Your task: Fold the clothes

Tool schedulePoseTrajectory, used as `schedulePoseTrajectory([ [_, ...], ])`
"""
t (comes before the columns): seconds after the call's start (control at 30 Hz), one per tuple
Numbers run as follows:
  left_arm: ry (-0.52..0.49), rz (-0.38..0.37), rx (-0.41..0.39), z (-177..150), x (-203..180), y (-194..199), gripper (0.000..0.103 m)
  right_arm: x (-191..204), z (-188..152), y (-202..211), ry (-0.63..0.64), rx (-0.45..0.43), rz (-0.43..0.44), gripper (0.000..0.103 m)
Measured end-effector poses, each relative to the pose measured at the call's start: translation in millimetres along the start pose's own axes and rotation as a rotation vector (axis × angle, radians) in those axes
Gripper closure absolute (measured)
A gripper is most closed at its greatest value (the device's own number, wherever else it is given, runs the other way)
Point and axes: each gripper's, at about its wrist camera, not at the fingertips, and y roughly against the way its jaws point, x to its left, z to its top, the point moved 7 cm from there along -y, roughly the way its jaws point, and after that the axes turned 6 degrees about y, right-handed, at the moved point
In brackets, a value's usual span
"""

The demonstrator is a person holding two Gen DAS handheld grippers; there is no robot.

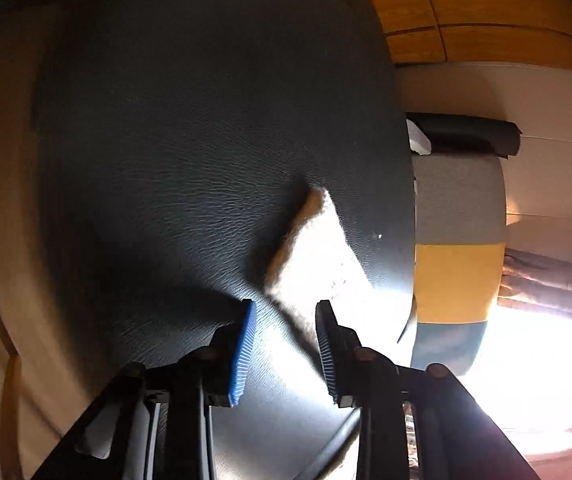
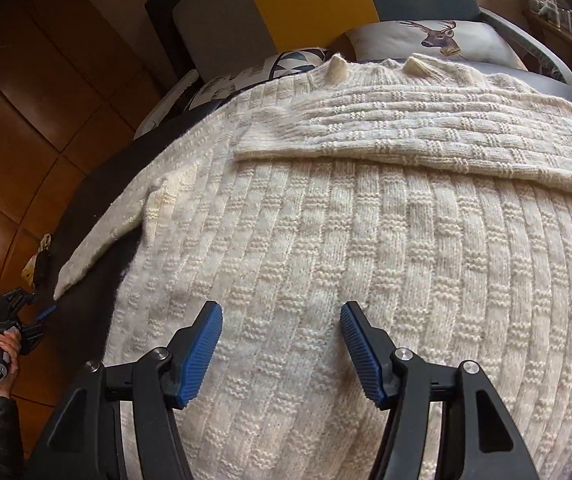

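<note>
A cream knit sweater [image 2: 366, 240] lies flat on a dark leather surface [image 2: 89, 200]. One sleeve [image 2: 426, 132] is folded across its chest. The other sleeve [image 2: 117, 232] stretches out to the left. My right gripper [image 2: 281, 308] hovers open over the sweater's lower body with nothing between its fingers. In the left wrist view, the stretched sleeve's cuff [image 1: 318, 248] lies on the dark surface [image 1: 205, 140], just ahead of my open left gripper [image 1: 286, 308]. From the right wrist view, the left gripper [image 2: 41, 316] is held in a hand [image 2: 3, 350] beside the cuff.
A deer-print pillow [image 2: 434, 36] and a patterned pillow [image 2: 286, 64] lie beyond the collar. A grey, yellow and blue panel [image 1: 458, 272] stands behind them. Wooden flooring [image 2: 25, 120] runs along the left edge. Strong sunlight washes out the left wrist view's right side.
</note>
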Motion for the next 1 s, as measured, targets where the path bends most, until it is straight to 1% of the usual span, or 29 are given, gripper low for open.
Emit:
schedulePoseTrajectory([
  [0.17, 0.052, -0.023, -0.023, 9.4, -9.3, -20.2, 0.068, 0.6, -3.1, -4.1, 0.012, -0.001, -0.015, 0.039],
  [0.23, 0.095, -0.035, -0.051, 17.9, -8.4, -20.2, 0.070, 1.7, -4.3, -5.9, 0.026, -0.005, -0.018, 0.037],
  [0.27, 0.115, -0.032, -0.065, 18.6, -7.6, -22.1, 0.079, 2.3, -5.1, -6.5, 0.034, -0.008, -0.018, 0.035],
  [0.3, 0.126, -0.019, -0.074, 19.9, -7.2, -24.0, 0.093, 2.9, -6.2, -7.0, 0.045, -0.012, -0.019, 0.034],
  [0.33, 0.141, -0.014, -0.081, 20.7, -5.7, -26.3, 0.096, 3.7, -7.3, -7.5, 0.058, -0.016, -0.021, 0.033],
  [0.37, 0.153, -0.010, -0.087, 21.4, -4.8, -28.2, 0.096, 4.5, -8.6, -8.1, 0.072, -0.020, -0.024, 0.033],
  [0.43, 0.146, -0.007, -0.099, 22.4, -8.5, -29.4, 0.096, 6.3, -11.2, -9.6, 0.105, -0.025, -0.034, 0.032],
  [0.5, 0.137, -0.006, -0.110, 23.2, -12.9, -30.8, 0.097, 8.8, -12.7, -10.4, 0.139, -0.031, -0.036, 0.029],
  [0.53, 0.125, -0.016, -0.108, 22.1, -19.2, -32.0, 0.097, 10.3, -13.3, -11.0, 0.152, -0.033, -0.038, 0.027],
  [0.6, 0.088, -0.034, -0.104, 17.7, -35.4, -33.7, 0.097, 11.9, -14.0, -11.7, 0.168, -0.035, -0.047, 0.027],
  [0.73, -0.005, -0.091, -0.066, -4.0, -85.4, -43.6, 0.097, 12.2, -12.3, -11.6, 0.163, -0.022, -0.055, 0.026],
  [0.8, -0.069, -0.115, -0.032, -25.3, -118.1, -55.3, 0.097, 10.2, -10.0, -8.1, 0.131, -0.014, -0.039, 0.027],
  [0.87, -0.134, -0.137, 0.010, -51.3, -149.3, -69.4, 0.097, 6.3, -7.2, -0.3, 0.091, -0.039, -0.026, 0.027],
  [0.93, -0.200, -0.153, 0.055, -81.7, -179.5, -86.7, 0.097, -0.3, -4.1, 9.7, 0.075, -0.075, -0.048, 0.027],
  [1.0, -0.266, -0.165, 0.102, -113.8, -210.2, -106.2, 0.097, -9.2, -2.0, 16.6, 0.055, -0.093, -0.060, 0.027],
])
